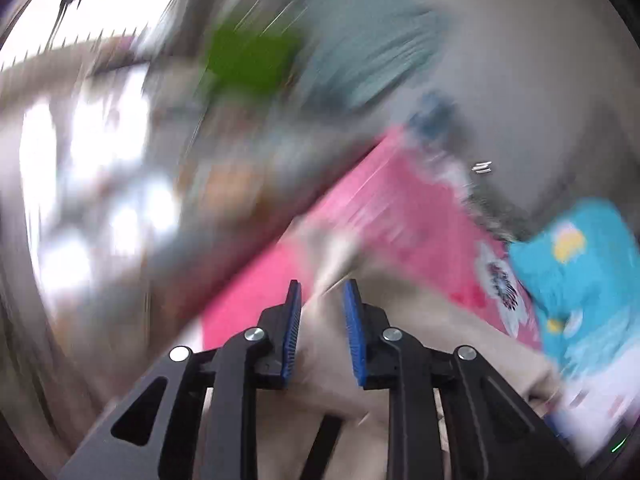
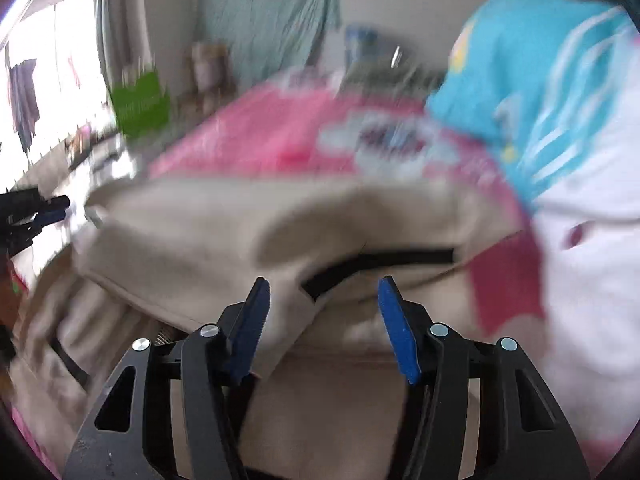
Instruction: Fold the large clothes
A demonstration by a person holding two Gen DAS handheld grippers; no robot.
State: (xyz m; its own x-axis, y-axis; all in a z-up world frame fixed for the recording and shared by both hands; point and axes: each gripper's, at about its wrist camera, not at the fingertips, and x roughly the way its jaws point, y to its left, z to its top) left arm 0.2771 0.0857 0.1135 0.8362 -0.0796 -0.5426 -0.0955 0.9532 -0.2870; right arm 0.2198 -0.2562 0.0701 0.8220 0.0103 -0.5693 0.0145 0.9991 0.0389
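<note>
A large beige garment (image 2: 192, 232) with black trim (image 2: 380, 260) lies bunched on a pink bedspread (image 2: 256, 136). My right gripper (image 2: 324, 282) stands half wide, and a thick fold of the beige cloth fills the gap between its blue pads (image 2: 400, 332). In the left wrist view, which is badly blurred, my left gripper (image 1: 323, 292) is nearly closed, with a ridge of the beige garment (image 1: 328, 360) pinched between its pads and drawn up toward them. The left gripper (image 2: 60, 206) also shows at the far left edge of the right wrist view, at the garment's other end.
A turquoise and white fabric item (image 2: 552, 80) lies on the bed at the right, close to the garment. A green box (image 2: 140, 104) and a teal cloth (image 2: 272, 20) stand by the far wall. A bright window (image 2: 48, 64) is at the left.
</note>
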